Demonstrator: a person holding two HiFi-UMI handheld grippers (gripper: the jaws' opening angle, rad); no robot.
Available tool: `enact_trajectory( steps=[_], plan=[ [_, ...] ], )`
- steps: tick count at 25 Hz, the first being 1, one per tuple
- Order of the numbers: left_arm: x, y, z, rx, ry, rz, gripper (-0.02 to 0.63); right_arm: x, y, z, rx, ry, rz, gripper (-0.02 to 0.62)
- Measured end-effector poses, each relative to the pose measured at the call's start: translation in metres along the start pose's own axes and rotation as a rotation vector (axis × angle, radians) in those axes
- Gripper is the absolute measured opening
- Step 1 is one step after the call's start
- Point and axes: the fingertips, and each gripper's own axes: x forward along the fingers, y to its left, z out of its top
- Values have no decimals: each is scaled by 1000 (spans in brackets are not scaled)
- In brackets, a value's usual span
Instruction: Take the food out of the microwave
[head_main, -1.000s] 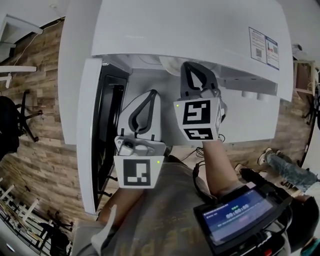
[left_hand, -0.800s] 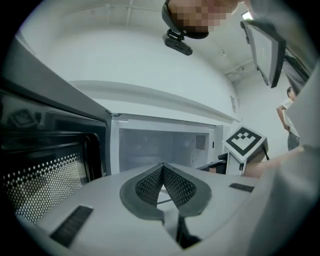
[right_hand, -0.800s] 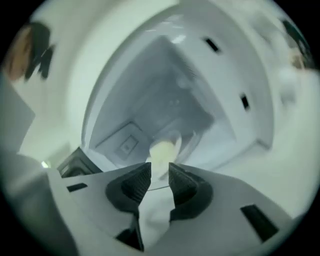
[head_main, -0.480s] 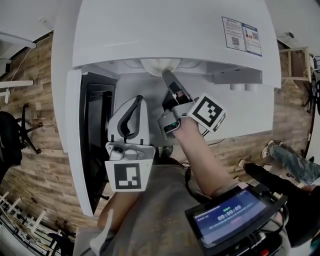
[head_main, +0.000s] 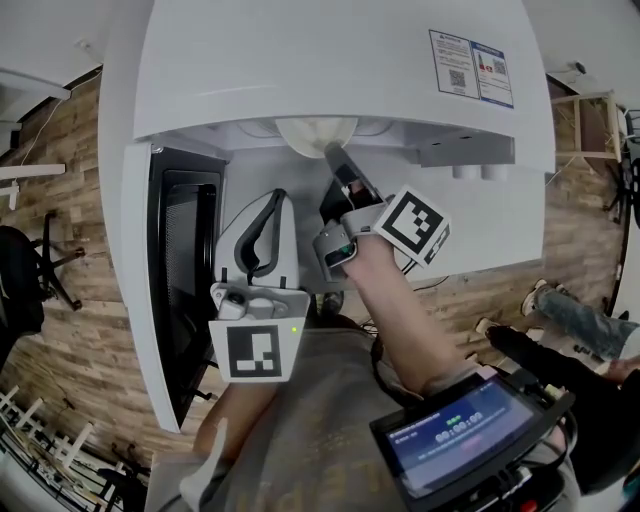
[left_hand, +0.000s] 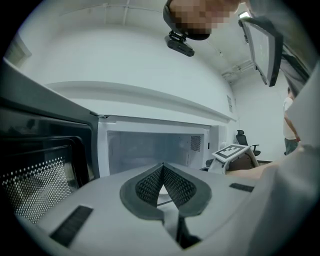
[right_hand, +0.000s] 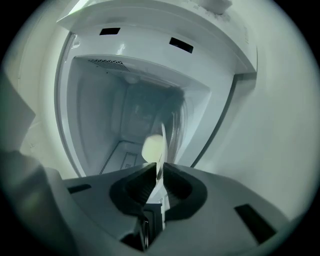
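Observation:
The white microwave (head_main: 340, 60) stands open, its door (head_main: 185, 280) swung out to the left. A white plate (head_main: 316, 135) shows at the cavity's mouth. My right gripper (head_main: 332, 152) is rolled on its side at the plate's rim. In the right gripper view the thin plate edge (right_hand: 163, 135) stands between the closing jaws of that gripper (right_hand: 159, 172), the pads against it, with a pale lump of food (right_hand: 151, 147) on the plate. My left gripper (head_main: 277, 196) hovers in front of the cavity, shut and empty, its tips (left_hand: 163, 167) meeting.
The dark-windowed door (left_hand: 35, 175) stands close on the left of my left gripper. Two knobs (head_main: 475, 172) sit on the microwave's right panel. A screen (head_main: 465, 430) hangs at the person's chest. An office chair (head_main: 20, 250) and someone's legs (head_main: 570, 335) are on the wooden floor.
The right gripper has rolled onto its side and reached in to the plate's rim, where its jaws now stand on either side of the edge. The left gripper has stayed almost still.

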Motion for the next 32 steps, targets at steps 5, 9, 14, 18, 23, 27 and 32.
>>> enact_trajectory(
  steps=[5, 9, 14, 18, 23, 27, 32],
  plan=[
    [0, -1, -1, 8, 11, 3, 6, 4, -10, -6, 40, 42, -9, 117],
    [-1, 2, -3, 10, 20, 8, 6, 14, -6, -8, 63, 56, 5, 100],
    [0, 2, -1, 11, 8, 8, 6, 4, -2, -8, 45, 57, 23, 49],
    [-1, 0, -3, 9, 17, 6, 6, 8, -7, -11, 68, 73, 37, 112],
    [-4, 2, -2, 14, 14, 9, 6, 18, -2, -18, 69, 103, 53, 81],
    [-7, 3, 1, 15, 3, 15, 6, 9, -3, -17, 102, 91, 64, 69],
    [-18, -6, 5, 16, -7, 6, 6, -4, -5, -26, 167, 96, 59, 54]
  ],
)
